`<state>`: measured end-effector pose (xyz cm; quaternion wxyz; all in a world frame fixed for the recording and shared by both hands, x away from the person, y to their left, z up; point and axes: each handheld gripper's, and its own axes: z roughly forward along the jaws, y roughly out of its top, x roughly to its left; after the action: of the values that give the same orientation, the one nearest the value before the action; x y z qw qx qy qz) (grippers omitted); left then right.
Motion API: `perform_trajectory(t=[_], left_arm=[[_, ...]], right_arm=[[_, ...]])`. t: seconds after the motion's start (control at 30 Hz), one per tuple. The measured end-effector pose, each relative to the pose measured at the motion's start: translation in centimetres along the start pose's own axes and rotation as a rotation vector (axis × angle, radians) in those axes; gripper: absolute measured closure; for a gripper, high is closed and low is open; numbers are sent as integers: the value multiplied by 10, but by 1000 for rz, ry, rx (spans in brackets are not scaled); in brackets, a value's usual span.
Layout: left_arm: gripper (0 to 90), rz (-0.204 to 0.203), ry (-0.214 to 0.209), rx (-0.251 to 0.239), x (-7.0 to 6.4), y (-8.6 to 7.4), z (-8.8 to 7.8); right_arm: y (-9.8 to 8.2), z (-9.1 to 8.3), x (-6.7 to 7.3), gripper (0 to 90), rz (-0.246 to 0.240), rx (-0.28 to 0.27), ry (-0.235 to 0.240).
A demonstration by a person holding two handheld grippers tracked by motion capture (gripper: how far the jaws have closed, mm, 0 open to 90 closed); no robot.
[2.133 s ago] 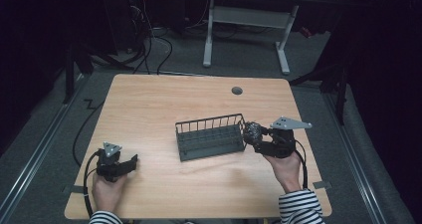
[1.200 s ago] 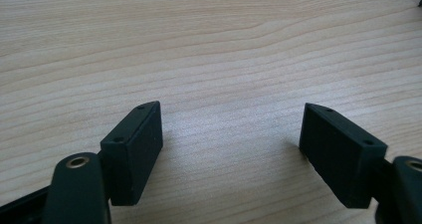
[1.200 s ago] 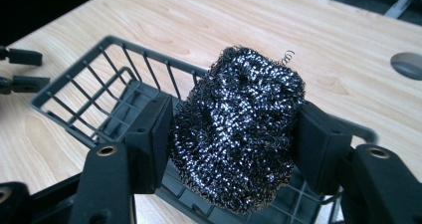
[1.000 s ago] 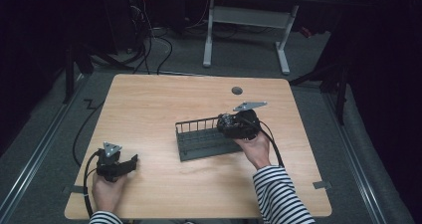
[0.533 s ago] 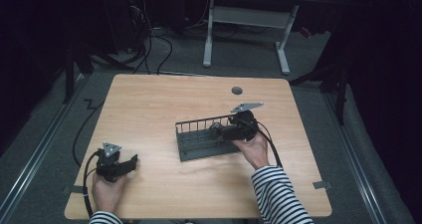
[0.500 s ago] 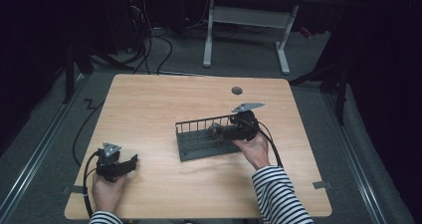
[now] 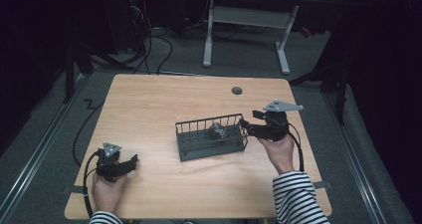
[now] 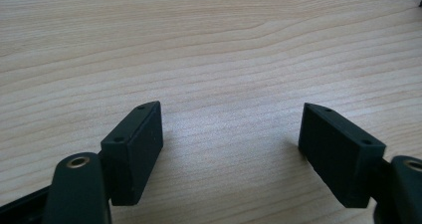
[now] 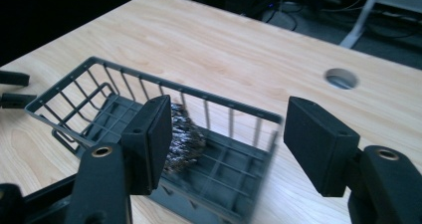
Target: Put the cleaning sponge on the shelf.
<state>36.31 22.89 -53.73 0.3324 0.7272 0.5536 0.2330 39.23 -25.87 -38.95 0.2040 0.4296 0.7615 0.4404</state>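
The wire basket (image 7: 211, 138) stands mid-table, its barred walls blocking entry from the sides; its open top is free, with a steel-wool ball (image 7: 218, 131) lying inside. Bare table (image 7: 149, 104) lies all round it

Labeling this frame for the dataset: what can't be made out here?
- Scrubber: right gripper view, left side hidden behind the right gripper's jaw; high view, too small to tell what it is made of.
- Basket: right gripper view, near corner blurred.
- Left gripper: left gripper view, body cut off by the bottom edge.
- Table hole: too small to see into.
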Motion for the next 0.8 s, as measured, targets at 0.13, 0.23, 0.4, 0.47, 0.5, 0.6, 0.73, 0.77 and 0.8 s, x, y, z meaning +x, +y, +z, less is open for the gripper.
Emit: perform_trajectory(t=[0.13,0.23,0.4,0.47,0.5,0.6,0.73,0.77,0.8], left_arm=[[258,1,0,0,0,0,0],[258,-3,0,0,0,0,0],[258,-3,-1,0,0,0,0],[258,-3,-1,0,0,0,0],[258,-2,0,0,0,0,0],[258,-1,1,0,0,0,0],[257,0,1,0,0,0,0],[257,0,1,0,0,0,0],[258,0,1,0,0,0,0]], right_arm=[[-4,-21,-9,375,21,-30,-34],[-9,-34,-15,408,26,-52,-62],[-22,-50,-22,417,42,-66,-95],[-27,-57,-26,418,67,-83,-95],[-29,-60,-28,418,74,-89,-96],[-35,-65,-32,418,86,-91,-104],[-47,-73,-37,419,108,-97,-117],[-47,-73,-37,419,108,-97,-117],[-52,-76,-40,419,121,-104,-120]])
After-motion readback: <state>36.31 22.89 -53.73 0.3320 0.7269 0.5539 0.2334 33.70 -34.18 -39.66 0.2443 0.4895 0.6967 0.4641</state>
